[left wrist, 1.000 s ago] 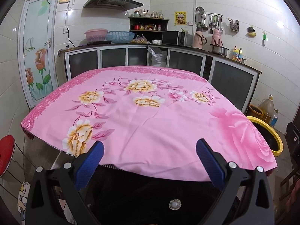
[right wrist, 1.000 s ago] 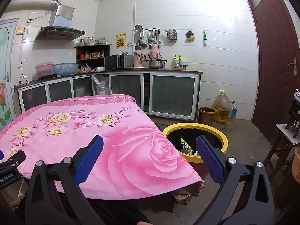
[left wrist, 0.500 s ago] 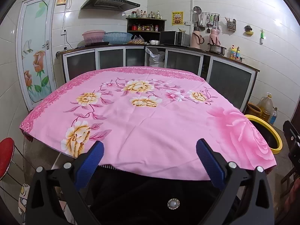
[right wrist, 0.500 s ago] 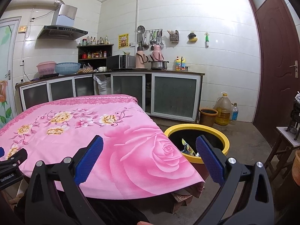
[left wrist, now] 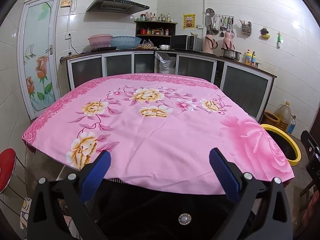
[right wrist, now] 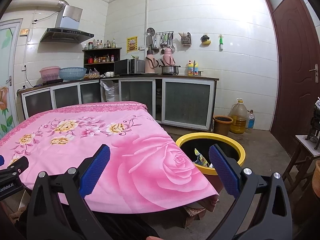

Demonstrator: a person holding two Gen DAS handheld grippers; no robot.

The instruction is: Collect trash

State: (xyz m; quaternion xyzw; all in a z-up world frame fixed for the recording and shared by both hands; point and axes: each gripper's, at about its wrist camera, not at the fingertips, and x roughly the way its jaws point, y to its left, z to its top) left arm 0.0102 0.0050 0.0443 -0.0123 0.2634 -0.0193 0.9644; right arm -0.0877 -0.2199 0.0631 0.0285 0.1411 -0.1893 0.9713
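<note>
A yellow-rimmed black trash bin (right wrist: 238, 147) stands on the floor at the table's right corner, with colourful wrappers (right wrist: 201, 158) inside; it also shows in the left wrist view (left wrist: 288, 140). The table wears a pink flowered cloth (left wrist: 156, 124) with no trash visible on it. My left gripper (left wrist: 160, 172) is open and empty over the table's near edge. My right gripper (right wrist: 160, 167) is open and empty, near the table's right corner and the bin.
Kitchen cabinets (right wrist: 180, 100) with pots and baskets line the far walls. A brown pot (right wrist: 222, 124), an oil jug (right wrist: 238, 116) and a bottle (right wrist: 251, 120) stand beyond the bin. A red stool (left wrist: 7, 168) is at left, a small wooden table (right wrist: 308, 146) at right.
Both views have tilted slightly upward and pulled back a little. Both grippers stay open and empty.
</note>
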